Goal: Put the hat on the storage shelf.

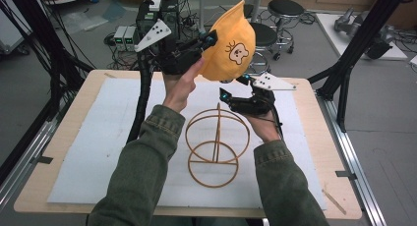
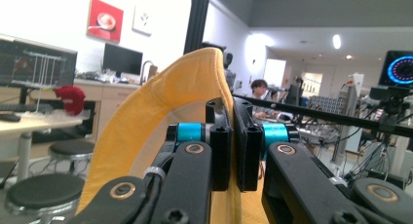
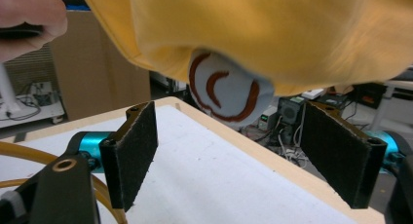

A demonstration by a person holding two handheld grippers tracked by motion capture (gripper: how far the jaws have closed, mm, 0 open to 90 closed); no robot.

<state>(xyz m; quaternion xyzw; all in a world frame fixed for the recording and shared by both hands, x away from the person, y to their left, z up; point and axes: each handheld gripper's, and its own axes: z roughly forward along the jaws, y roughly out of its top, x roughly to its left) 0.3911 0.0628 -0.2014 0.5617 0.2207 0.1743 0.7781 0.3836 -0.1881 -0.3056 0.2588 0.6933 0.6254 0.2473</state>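
The yellow hat [image 1: 230, 44] was held up above the table [image 1: 314, 152] by the left gripper [image 1: 210, 39], whose jaws were closed tight on the edge of the fabric. In the left gripper view the two black jaws were seen pressed together with the yellow hat [image 2: 146, 117] pinched between them, the cloth arching up and over to the left of the jaws. A small bear face was seen printed on the side of the hat in the high view.

The right gripper [image 1: 235, 91] was held lower, just beneath the hat and above the wooden hat stand [image 1: 216, 145]. Its jaws were parted widely and nothing was gripped between them. In the right gripper view the black pads [image 3: 136, 151] were seen standing well apart, with the yellow hat [image 3: 272, 34] hanging just above and beyond them, not touched by either pad. A grey patch with dark red curved marks was seen at the underside of the hat, above the gap between the jaws.

The wooden hat stand, made of rings on an upright post, was seen standing on the white mat [image 1: 88, 152], just below and beside the right gripper and well below the left gripper. A curved piece of the wooden hat stand [image 3: 29, 153] was seen beside the near jaw in the right gripper view.
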